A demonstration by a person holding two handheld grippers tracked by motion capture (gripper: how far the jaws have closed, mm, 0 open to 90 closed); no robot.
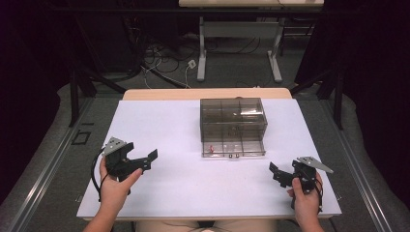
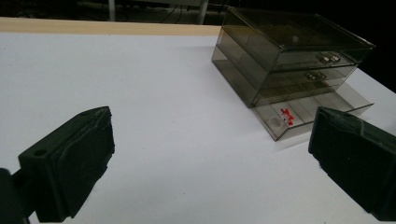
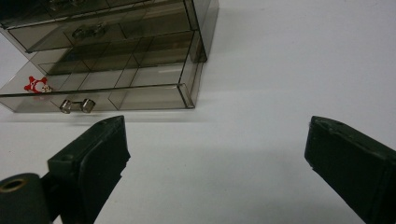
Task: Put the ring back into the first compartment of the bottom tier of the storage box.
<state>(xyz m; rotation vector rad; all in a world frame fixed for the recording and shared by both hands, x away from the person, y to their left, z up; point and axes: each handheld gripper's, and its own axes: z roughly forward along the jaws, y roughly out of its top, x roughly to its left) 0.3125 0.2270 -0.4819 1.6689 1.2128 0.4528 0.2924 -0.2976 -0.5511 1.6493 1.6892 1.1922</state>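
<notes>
A smoky clear drawer cabinet [image 1: 233, 116] [image 2: 289, 51] [image 3: 116, 32] stands at the middle of the white table [image 1: 183, 183]. Its bottom drawer [image 1: 233, 147] [image 2: 327, 109] [image 3: 140, 95] is pulled out, with a metal knob [image 3: 77, 106] on its front. A small red and white object [image 1: 211, 147] [image 2: 286, 115] [image 3: 37, 85] lies in that drawer's left compartment. My left gripper [image 1: 145, 162] [image 2: 210, 163] is held open near the table's front left, with nothing between its jaws. My right gripper [image 1: 279, 175] [image 3: 219, 163] is open at the front right, jaws pointing toward the drawer.
The table's wooden far edge [image 1: 208, 93] shows behind the white sheet. Beyond it are cables [image 1: 159, 60] on the floor and the legs of another table [image 1: 202, 53]. Dark curtains hang on both sides.
</notes>
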